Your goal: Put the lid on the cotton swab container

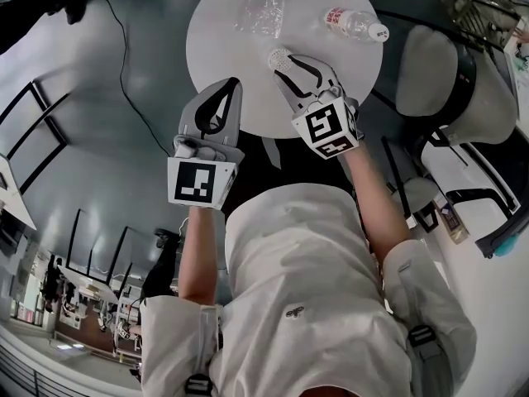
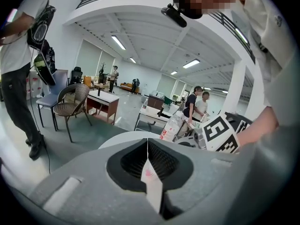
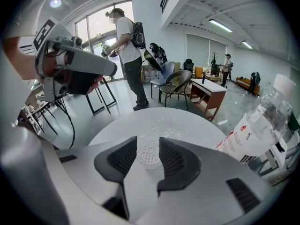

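Only the head view shows the whole round, smooth white table [image 1: 219, 48] and the clear plastic bottle [image 1: 355, 23]. Left gripper [image 2: 147, 143] is clenched on nothing. Right gripper [image 3: 149, 143] is released, its ribbed black pads flanking the cylindrical cotton swab container [image 3: 149, 154] near the table's front edge. This view alone shows its packed white tips, with the glossy clear lid [image 3: 172, 122] beyond

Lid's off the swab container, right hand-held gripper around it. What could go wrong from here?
1. The cotton swab container stands uncapped between the open jaws of the right hand-held gripper; a bump on pulling away might tip it and spill swabs.
2. The clear lid lies farther back on the white table, low contrast, so a grasp may miss it.
3. The water bottle sits near the lid; a reach might knock it.
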Tool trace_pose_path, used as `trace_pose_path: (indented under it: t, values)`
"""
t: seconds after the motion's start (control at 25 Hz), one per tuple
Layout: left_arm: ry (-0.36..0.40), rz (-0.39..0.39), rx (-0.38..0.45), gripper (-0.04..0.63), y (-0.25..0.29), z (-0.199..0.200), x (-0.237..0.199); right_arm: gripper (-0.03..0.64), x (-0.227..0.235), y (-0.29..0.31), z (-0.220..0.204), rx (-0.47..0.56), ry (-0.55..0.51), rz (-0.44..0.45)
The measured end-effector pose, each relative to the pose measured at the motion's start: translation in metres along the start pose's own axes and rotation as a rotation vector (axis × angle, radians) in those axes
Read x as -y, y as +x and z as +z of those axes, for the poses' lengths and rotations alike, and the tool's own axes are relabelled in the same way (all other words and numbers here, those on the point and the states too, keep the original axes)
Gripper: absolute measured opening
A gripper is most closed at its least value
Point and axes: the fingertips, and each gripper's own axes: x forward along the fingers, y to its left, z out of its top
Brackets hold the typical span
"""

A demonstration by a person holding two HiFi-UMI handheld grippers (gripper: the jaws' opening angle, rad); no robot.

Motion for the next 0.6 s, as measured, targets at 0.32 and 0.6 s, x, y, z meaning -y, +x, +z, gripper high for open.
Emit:
trace_pose_path:
  t: [0.32, 0.6]
  values:
    - [0.003, -0.012, -0.004, 0.012, 0.001, -0.002, -0.001, 0.15, -0.003, 0.01, 0.002, -0.005, -0.001, 0.003]
    - [-0.008, -0.021, -0.012, 0.012, 0.001, -0.006, -0.002, 0.15, -0.004, 0.019, 0.009, -0.007, -0.01, 0.006]
